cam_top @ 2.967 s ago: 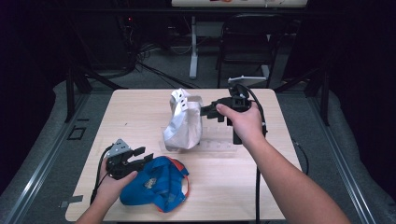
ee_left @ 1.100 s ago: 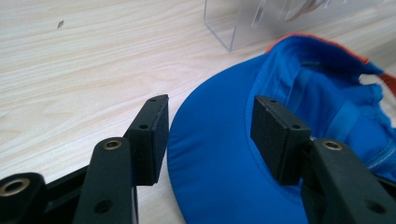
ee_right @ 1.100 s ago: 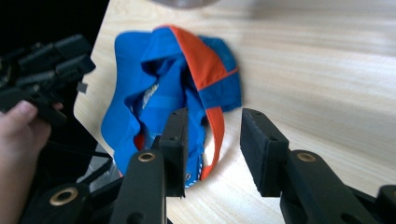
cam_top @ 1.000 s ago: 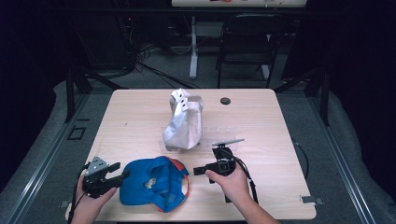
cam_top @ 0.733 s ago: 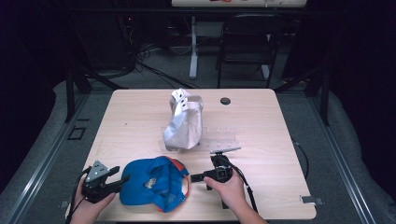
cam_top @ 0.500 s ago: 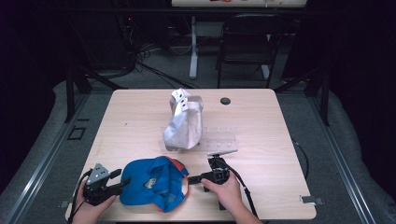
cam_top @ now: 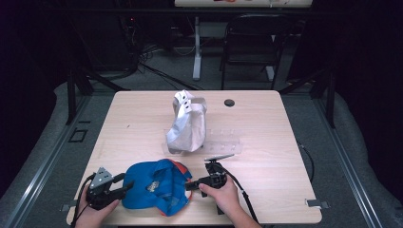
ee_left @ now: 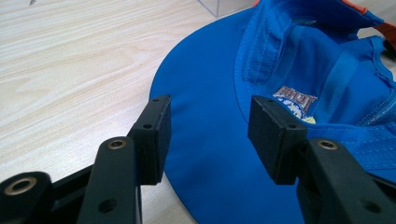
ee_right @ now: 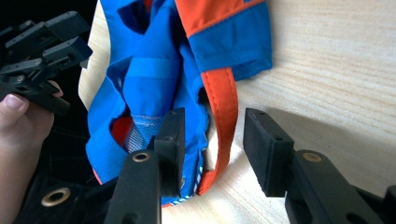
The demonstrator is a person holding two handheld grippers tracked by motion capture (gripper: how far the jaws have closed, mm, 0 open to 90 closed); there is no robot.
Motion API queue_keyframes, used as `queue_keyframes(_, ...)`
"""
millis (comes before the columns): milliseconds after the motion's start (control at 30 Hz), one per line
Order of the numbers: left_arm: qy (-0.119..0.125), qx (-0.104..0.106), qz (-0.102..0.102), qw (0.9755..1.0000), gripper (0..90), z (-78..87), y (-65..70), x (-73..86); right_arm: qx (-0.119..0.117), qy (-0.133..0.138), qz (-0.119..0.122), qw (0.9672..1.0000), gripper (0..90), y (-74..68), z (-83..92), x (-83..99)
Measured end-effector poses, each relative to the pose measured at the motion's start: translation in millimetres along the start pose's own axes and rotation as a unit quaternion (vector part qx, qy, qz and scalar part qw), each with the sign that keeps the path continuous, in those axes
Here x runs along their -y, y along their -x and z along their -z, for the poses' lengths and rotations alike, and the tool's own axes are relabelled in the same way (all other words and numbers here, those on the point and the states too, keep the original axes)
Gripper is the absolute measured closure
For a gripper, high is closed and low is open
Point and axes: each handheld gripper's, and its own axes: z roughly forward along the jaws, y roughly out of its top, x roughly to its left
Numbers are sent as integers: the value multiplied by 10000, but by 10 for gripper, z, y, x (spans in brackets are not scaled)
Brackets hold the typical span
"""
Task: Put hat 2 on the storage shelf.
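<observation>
A blue cap [cam_top: 154, 186] with orange trim lies upside down near the table's front edge. My left gripper [cam_top: 122, 186] is at its left, open, with the blue brim [ee_left: 201, 93] just beyond its jaws [ee_left: 208, 123]. My right gripper [cam_top: 189, 185] is at the cap's right side. Its jaws have just been opening, and the orange strap [ee_right: 223, 107] lies between them untouched. The right gripper [ee_right: 212, 135] faces the blue cap [ee_right: 154, 70]. Beyond the cap, a hand holds the left gripper [ee_right: 44, 39].
A grey-white cap [cam_top: 188, 124] sits on a clear stand [cam_top: 228, 145] at mid-table, just behind the blue cap. A small black disc [cam_top: 229, 102] lies near the far edge. A dark chair [cam_top: 252, 42] stands beyond the wooden table [cam_top: 285, 142].
The right gripper came from beside the grey cap down to the blue cap's right edge and sank toward the table. The left gripper edged in toward the brim.
</observation>
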Motion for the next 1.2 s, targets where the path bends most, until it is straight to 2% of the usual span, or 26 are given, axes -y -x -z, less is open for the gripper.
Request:
queue_keyframes(100,17,-13,23,10000,496,5,-1,3,-88,-112,-57,9999,600,13,-28,10)
queue_keyframes(233,49,-59,61,10000,497,11,-18,7,-302,-137,4,9995,624,-9,-54,20)
queue_keyframes(300,40,-72,73,9999,496,13,-23,11,-286,-139,-17,9995,665,-23,-35,19)
queue_keyframes(400,65,-91,118,9999,497,19,-27,9,-434,-4,-103,9990,746,-58,-4,10)
queue_keyframes(467,55,-105,124,9999,498,17,-26,10,-375,2,-98,9992,780,-86,14,-4)
queue_keyframes(500,54,-110,118,9999,498,15,-24,11,-385,85,-131,9991,782,-101,20,-8)
queue_keyframes(600,66,-134,72,9999,499,19,-24,10,-423,103,-239,9988,786,-126,57,-20)
queue_keyframes(700,73,-164,76,9998,500,24,-31,12,-337,190,-341,9987,794,-186,131,-45)
queue_keyframes(733,44,-168,72,9998,501,31,-34,10,-413,221,-377,9982,795,-199,141,-52)
queue_keyframes(767,51,-187,66,9998,501,34,-34,10,-362,141,-351,9986,796,-216,169,-67)
queue_keyframes(800,52,-202,50,9998,501,36,-36,10,-325,201,-382,9985,797,-241,174,-74)
queue_keyframes(900,68,-220,40,9997,503,32,-32,11,-254,133,-359,9989,801,-310,212,-114)
queue_keyframes(1000,54,-233,-18,9997,506,36,-23,9,-93,-35,-267,9996,805,-388,264,-153)
queue_keyframes(1200,-14,-229,-74,9997,509,26,-12,3,-168,-182,-316,9992,811,-443,346,-216)
